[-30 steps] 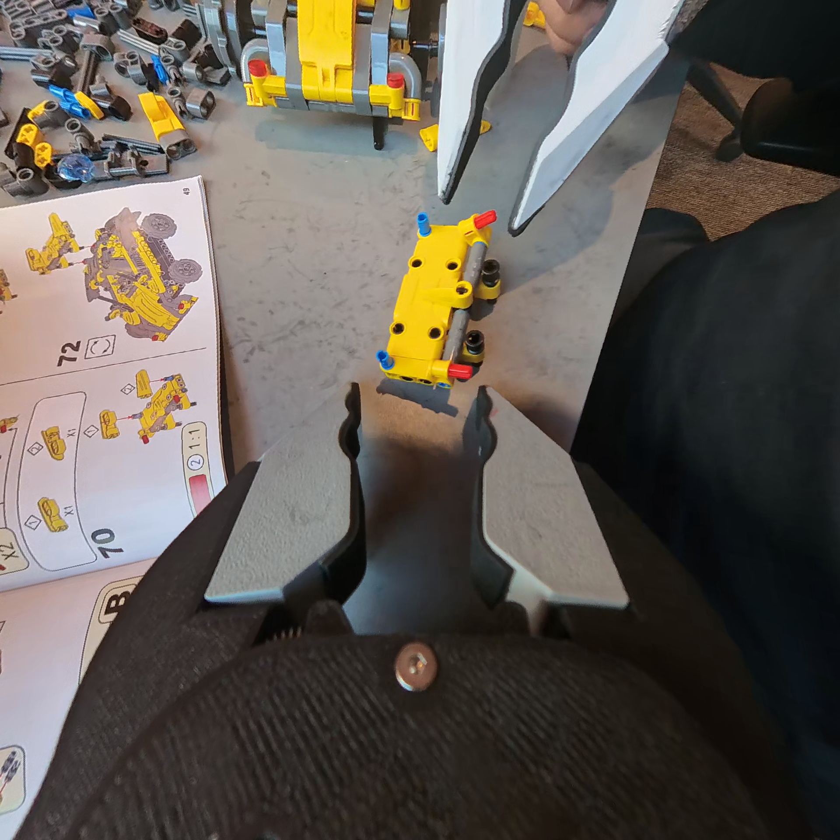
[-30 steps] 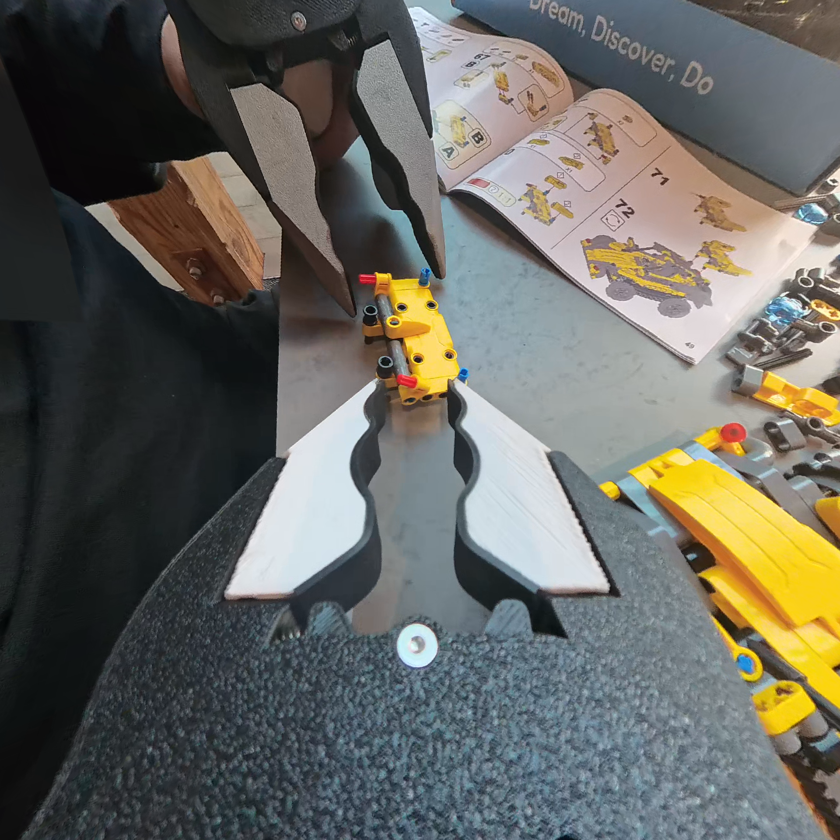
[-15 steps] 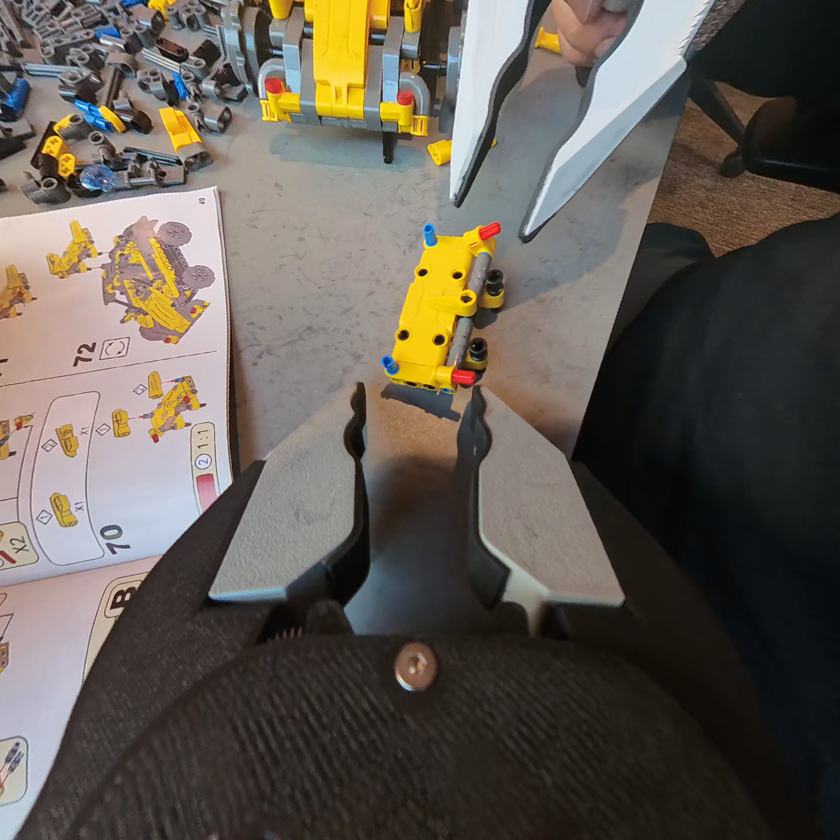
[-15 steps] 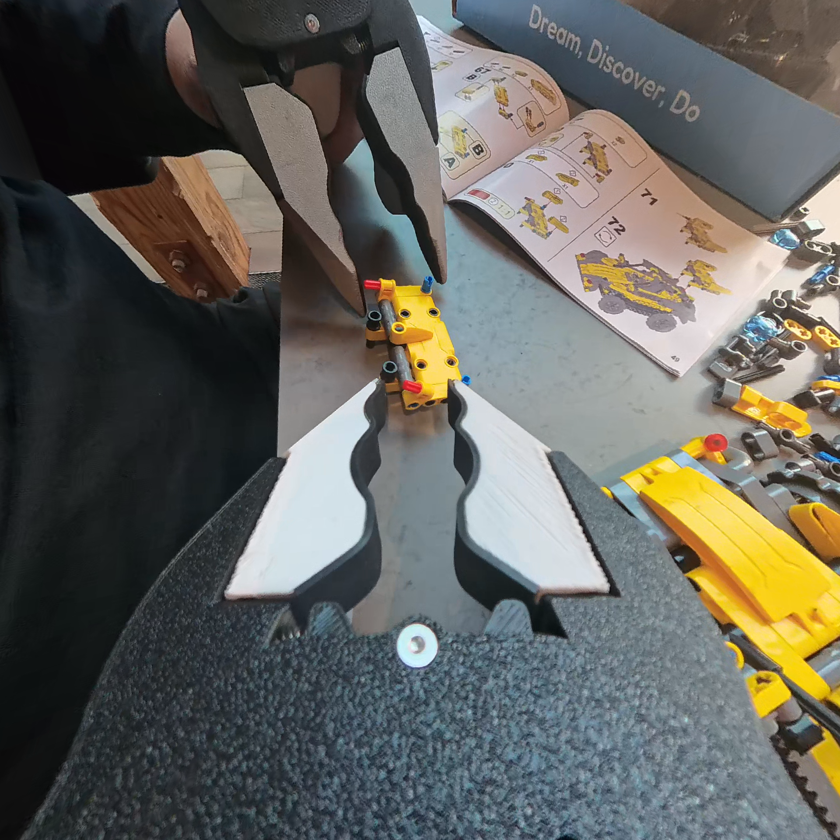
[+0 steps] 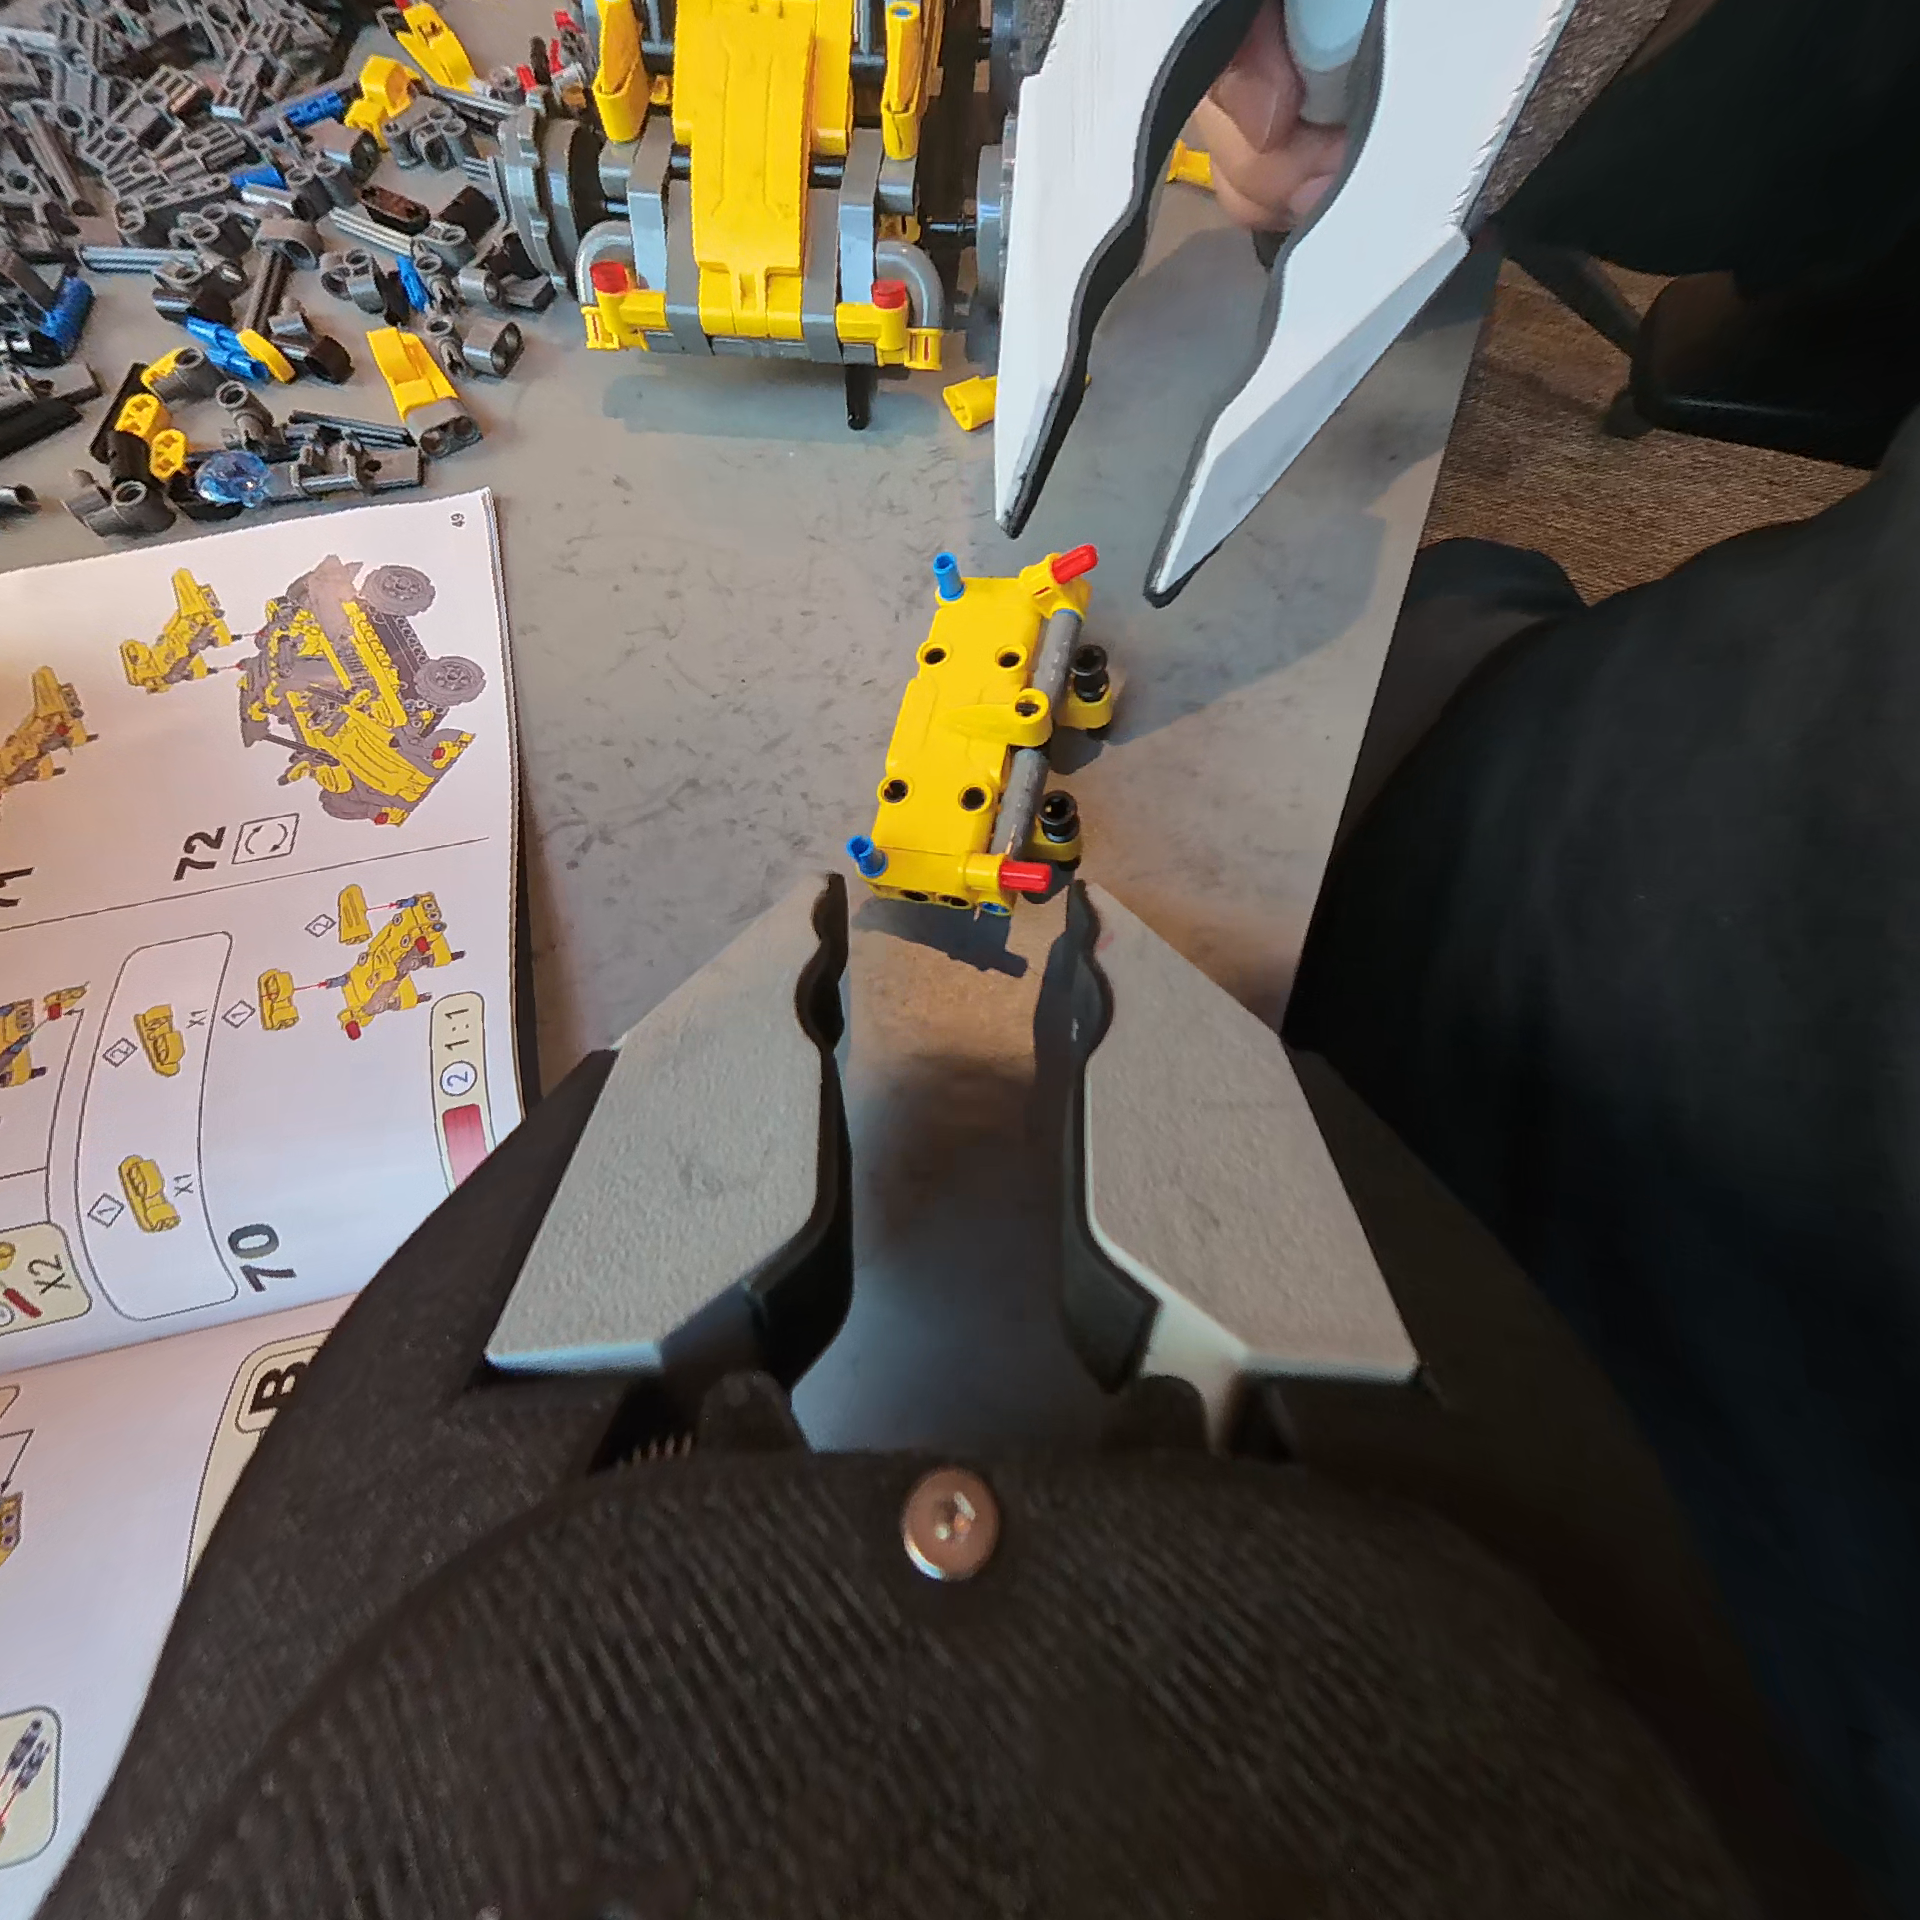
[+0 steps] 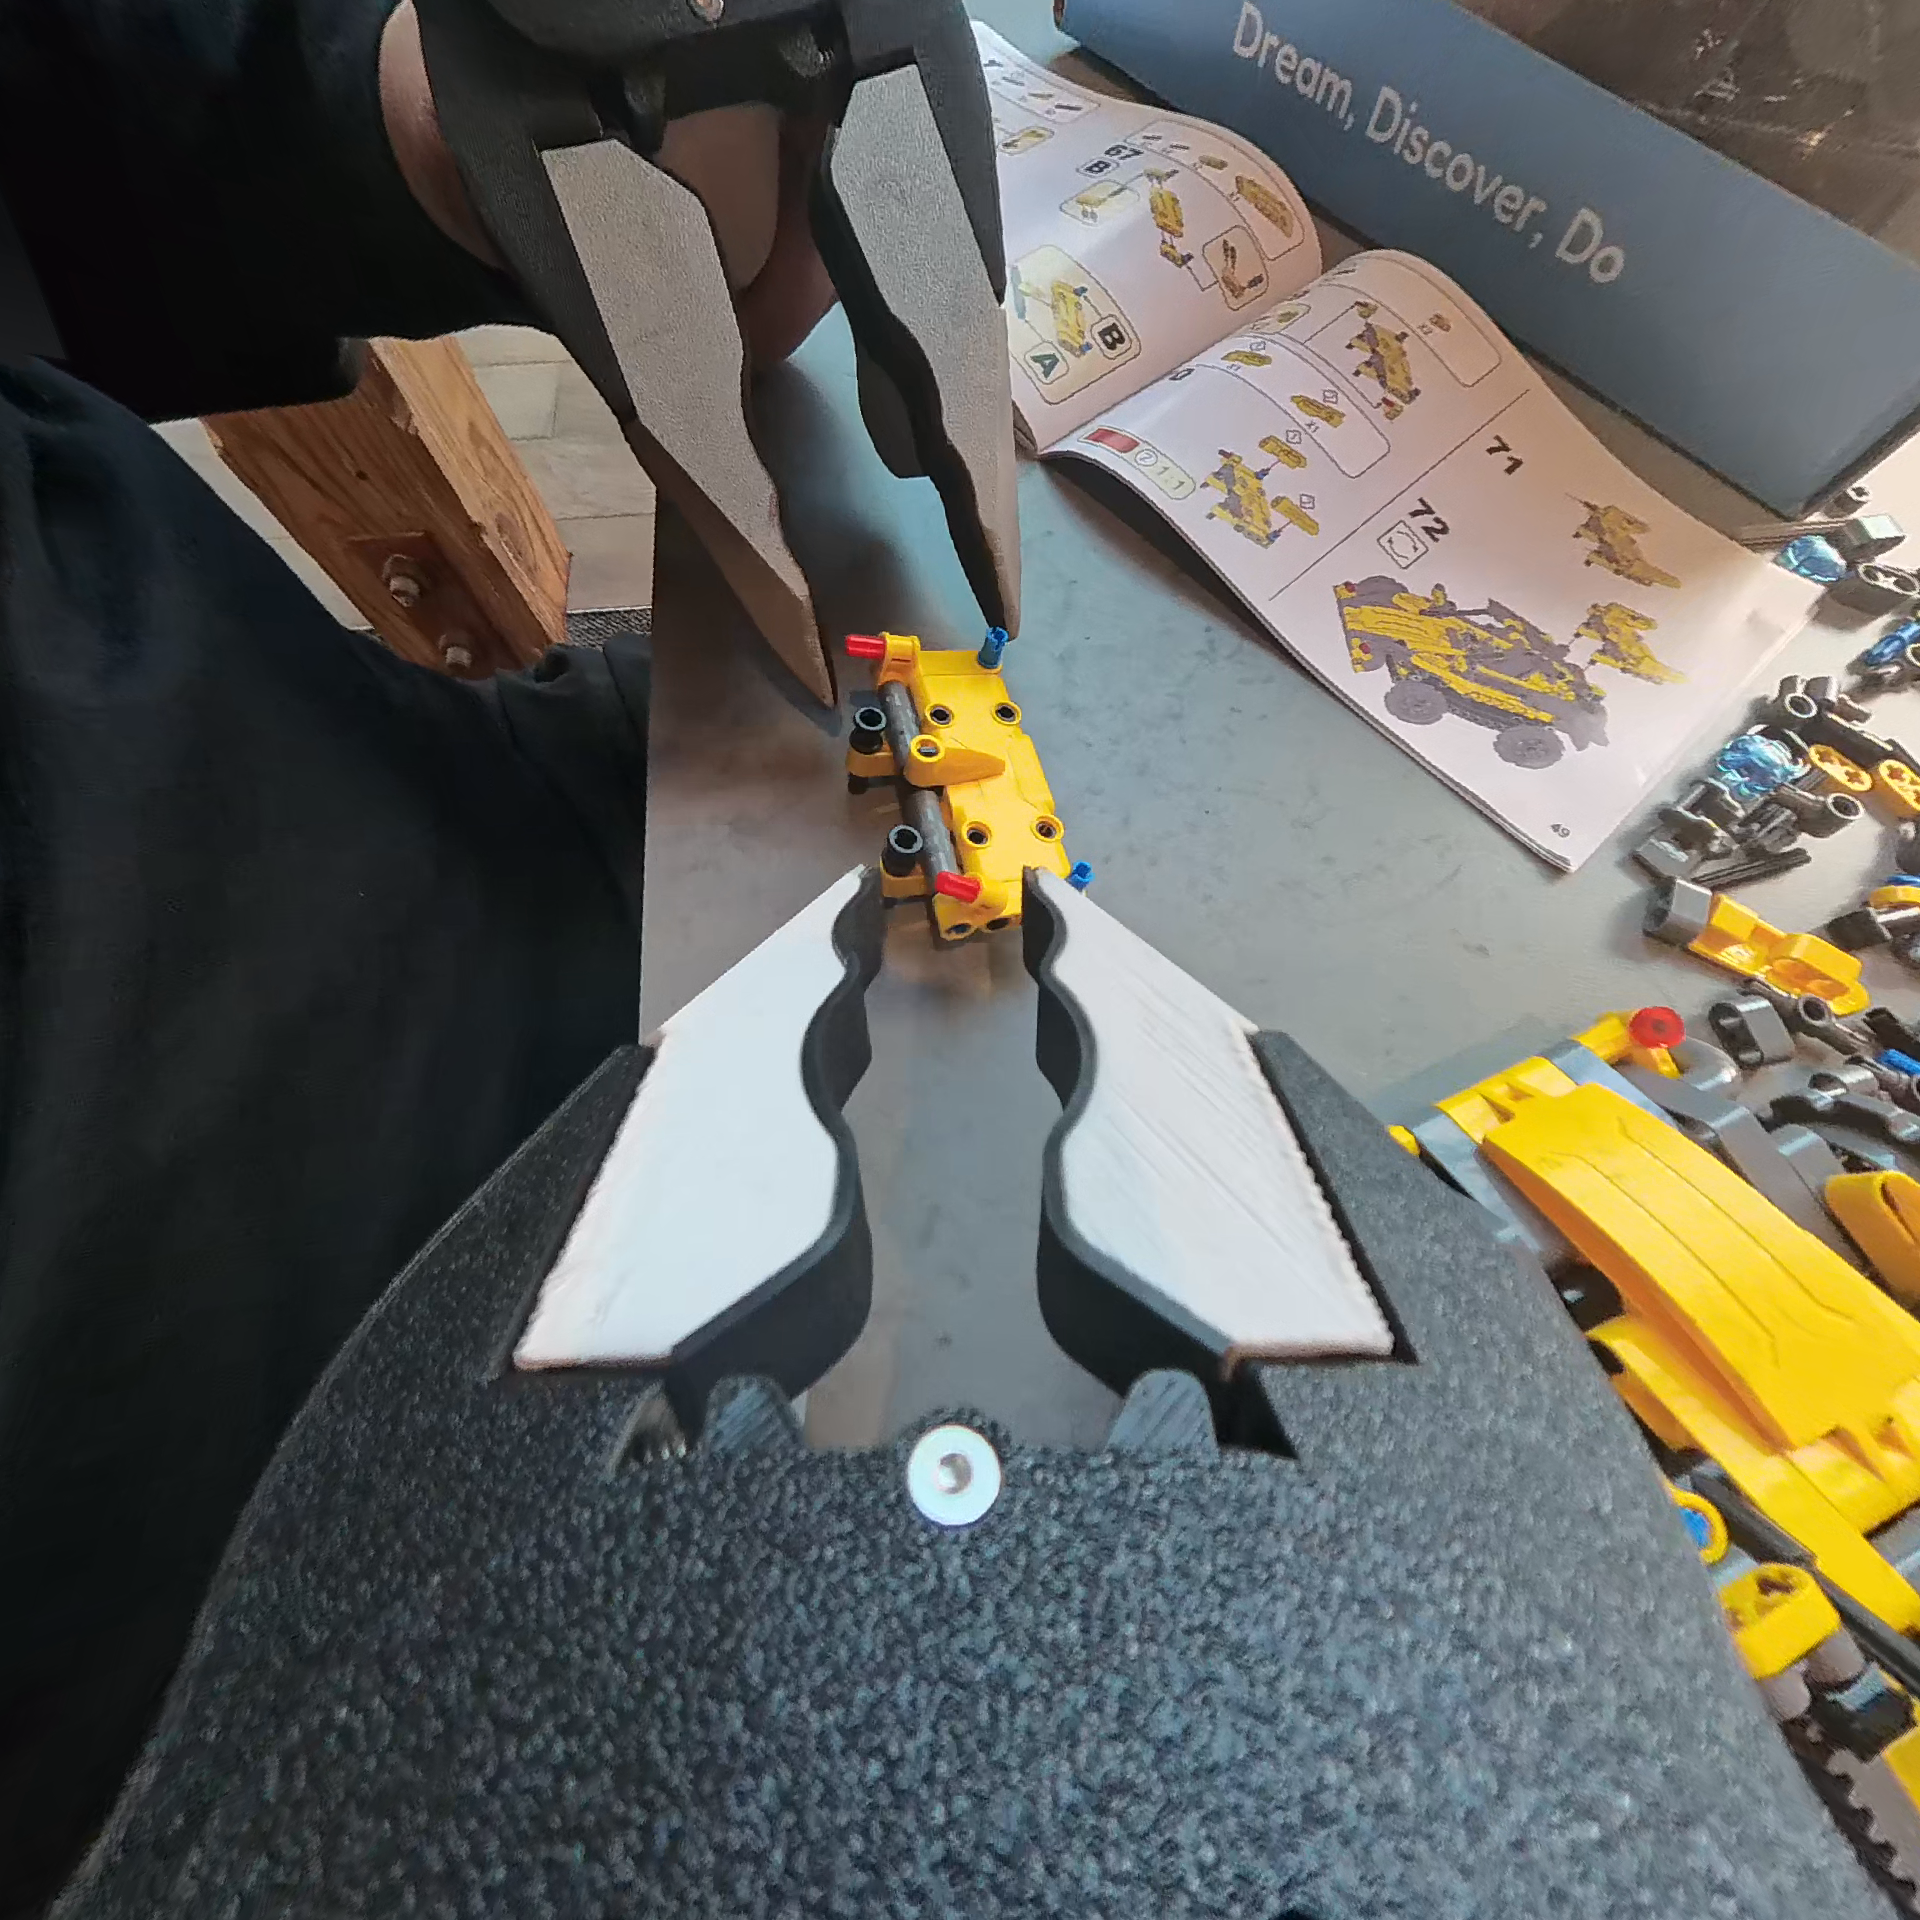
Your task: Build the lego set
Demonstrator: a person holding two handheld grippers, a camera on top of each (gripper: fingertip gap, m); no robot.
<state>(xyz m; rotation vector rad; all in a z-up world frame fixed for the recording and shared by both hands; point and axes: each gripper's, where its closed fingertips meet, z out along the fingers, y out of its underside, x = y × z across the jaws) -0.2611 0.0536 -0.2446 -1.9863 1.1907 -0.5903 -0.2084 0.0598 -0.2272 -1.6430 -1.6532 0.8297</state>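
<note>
A small yellow brick assembly point(image 5: 961, 727) with a grey axle, red and blue pins and black connectors lies on the grey table near its edge. My left gripper point(image 5: 951, 899) is open, with its grey fingertips just short of the assembly's near end. My right gripper point(image 6: 945, 883) is open, and its white fingertips flank the assembly's point(image 6: 971, 774) other end. In the left wrist view the right gripper point(image 5: 1086, 561) hangs over the far end. In the right wrist view the left gripper point(image 6: 914, 660) stands at the far end, one fingertip by a blue pin.
An open instruction booklet point(image 5: 260, 883) lies left of the assembly. A large yellow and grey model point(image 5: 748, 208) and a pile of loose parts point(image 5: 208, 260) lie beyond it. The table edge point(image 5: 1382, 727) runs close to the assembly, with a person's dark clothing past it. A blue box point(image 6: 1558, 208) stands behind the booklet. There is about 7 cm between the tips of the two grippers.
Both grippers have closed in on the assembly from opposite ends. The left gripper's tips have come down to its end. The assembly has not moved.
</note>
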